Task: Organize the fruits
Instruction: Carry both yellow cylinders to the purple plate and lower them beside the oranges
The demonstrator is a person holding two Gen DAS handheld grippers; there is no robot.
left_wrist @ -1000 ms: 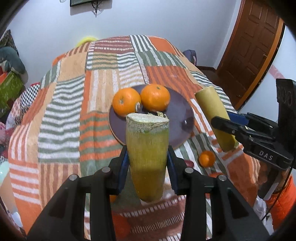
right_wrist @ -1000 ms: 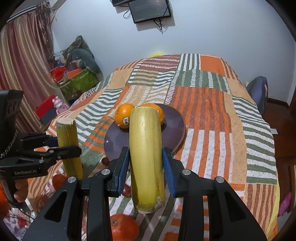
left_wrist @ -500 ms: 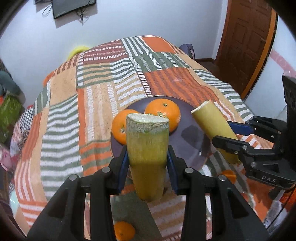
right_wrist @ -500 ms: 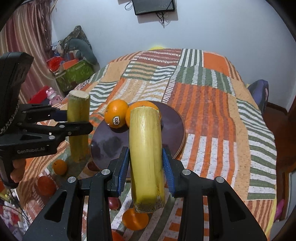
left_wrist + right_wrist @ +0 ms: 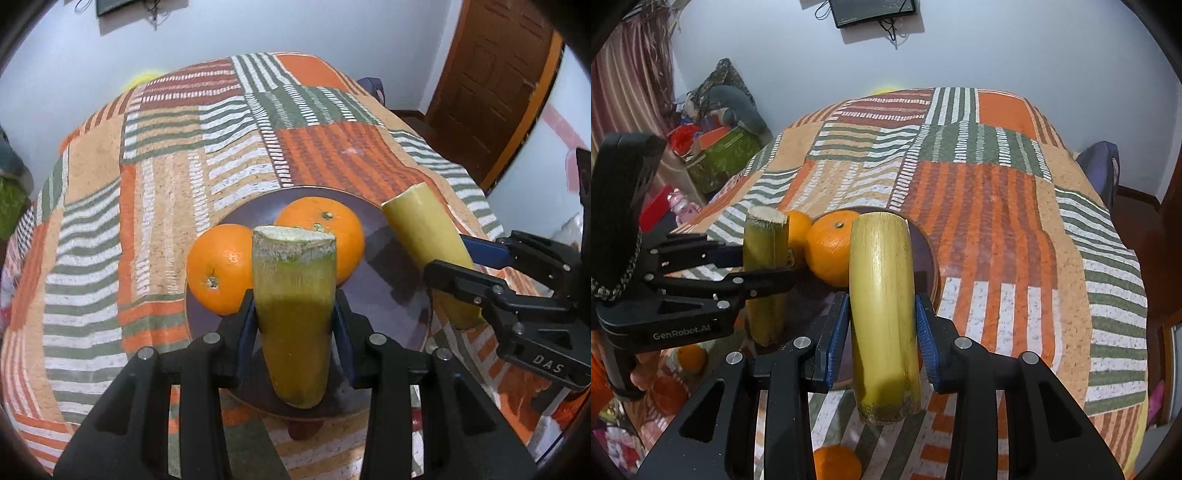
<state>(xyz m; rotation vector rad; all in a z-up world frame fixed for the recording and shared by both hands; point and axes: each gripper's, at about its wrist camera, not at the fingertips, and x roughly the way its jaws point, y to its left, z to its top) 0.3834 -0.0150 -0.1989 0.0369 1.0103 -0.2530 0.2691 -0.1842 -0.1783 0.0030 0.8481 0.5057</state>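
Observation:
My left gripper [image 5: 294, 325] is shut on a green-yellow sugarcane piece [image 5: 293, 314], held upright over the near part of a dark purple plate [image 5: 391, 295]. Two oranges [image 5: 221, 273] [image 5: 321, 232] lie on the plate. My right gripper [image 5: 881, 332] is shut on a yellow sugarcane piece [image 5: 882, 314] at the plate's right edge; this piece also shows in the left wrist view [image 5: 424, 236]. The left gripper's piece shows in the right wrist view [image 5: 764, 273].
The plate lies on a bed with a striped orange, green and white patchwork cover [image 5: 155, 192]. Loose small oranges [image 5: 836, 463] [image 5: 691, 357] lie near the bed's front. A brown door [image 5: 491, 81] is at the right; clutter [image 5: 716, 147] at the left.
Both grippers have moved forward with their sugarcane pieces, closer over the plate. The two oranges have not moved.

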